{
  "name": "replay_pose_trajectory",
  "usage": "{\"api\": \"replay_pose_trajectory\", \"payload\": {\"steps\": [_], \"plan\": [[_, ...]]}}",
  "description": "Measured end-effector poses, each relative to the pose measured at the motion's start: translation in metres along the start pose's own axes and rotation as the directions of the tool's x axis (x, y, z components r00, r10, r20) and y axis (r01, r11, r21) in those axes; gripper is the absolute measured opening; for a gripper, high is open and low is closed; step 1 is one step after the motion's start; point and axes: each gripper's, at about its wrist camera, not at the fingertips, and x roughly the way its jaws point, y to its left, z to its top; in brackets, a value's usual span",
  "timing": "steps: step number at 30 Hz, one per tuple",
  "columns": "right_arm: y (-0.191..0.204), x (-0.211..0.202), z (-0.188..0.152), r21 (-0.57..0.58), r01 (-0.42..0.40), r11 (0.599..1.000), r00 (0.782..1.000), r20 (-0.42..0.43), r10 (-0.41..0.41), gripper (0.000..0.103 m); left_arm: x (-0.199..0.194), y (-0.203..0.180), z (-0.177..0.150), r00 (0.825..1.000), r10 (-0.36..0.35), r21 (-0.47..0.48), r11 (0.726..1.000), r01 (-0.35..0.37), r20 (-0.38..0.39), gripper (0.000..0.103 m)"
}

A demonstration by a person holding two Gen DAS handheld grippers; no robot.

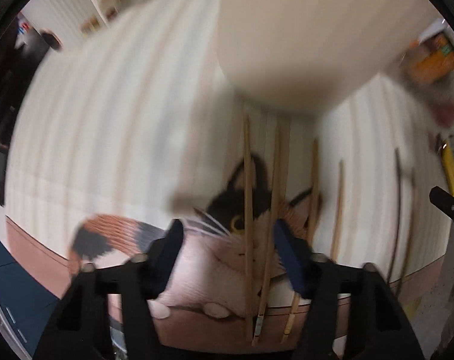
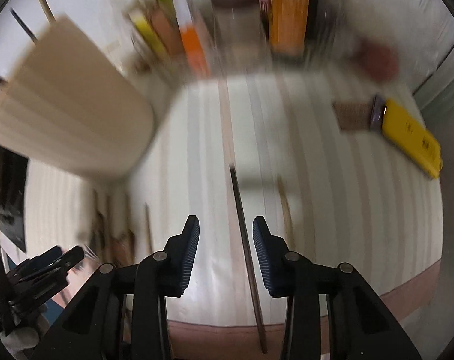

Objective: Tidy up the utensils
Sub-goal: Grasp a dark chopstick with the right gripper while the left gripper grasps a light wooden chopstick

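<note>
- Left gripper (image 1: 227,240), low in its frame, gapes wide above light wooden chopsticks (image 1: 247,216) on the cat-print mat (image 1: 196,270).
- A blurred beige container (image 1: 287,45) hides their upper ends.
- Right gripper (image 2: 226,240) spread apart, straddling a dark chopstick (image 2: 245,252); clutter along the top is smeared.

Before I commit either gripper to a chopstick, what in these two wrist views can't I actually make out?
- Left wrist: the beige container fills the top, blurred; its opening and contents are unseen, and it hides the light chopsticks' far ends.
- Right wrist: the back-row boxes are motion-smeared; labels unreadable.
- Right wrist: the dark chopstick lies between the right gripper's open jaws; contact with either pad cannot be judged.
- Left gripper: open; height above the mat unclear.
</note>
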Motion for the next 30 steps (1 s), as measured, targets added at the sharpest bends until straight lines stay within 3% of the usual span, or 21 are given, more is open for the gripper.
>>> {"api": "replay_pose_trajectory", "payload": {"steps": [2,7,12,17,21,30], "plan": [[-0.002,0.015,-0.007,-0.007,0.012,1.0,0.999,-0.038,-0.013,0.039,0.012,-0.002,-0.001,1.0,0.004,0.005,1.0,-0.004,-0.025,0.042],[-0.004,0.04,-0.016,-0.009,0.051,0.999,0.994,-0.095,-0.052,0.039,0.016,-0.014,-0.001,0.998,0.068,0.083,0.994,-0.069,0.018,0.006],[-0.01,0.062,-0.025,-0.002,0.135,0.991,0.981,-0.14,-0.134,0.037,0.014,0.002,-0.001,0.989,0.14,0.111,0.983,-0.145,0.048,0.005],[-0.004,0.059,-0.027,0.023,0.135,0.991,0.983,-0.131,-0.131,0.008,0.012,0.015,-0.002,0.991,0.13,0.093,0.987,-0.133,0.037,0.005],[0.008,0.057,-0.033,0.054,0.059,0.997,0.982,-0.181,-0.048,0.006,0.012,0.015,-0.004,0.989,0.139,0.102,0.984,-0.143,0.045,0.005],[0.033,0.056,-0.034,-0.043,0.145,0.988,0.97,-0.189,-0.151,0.007,0.01,0.009,0.002,0.99,0.136,0.1,0.985,-0.14,0.048,0.005]]}}
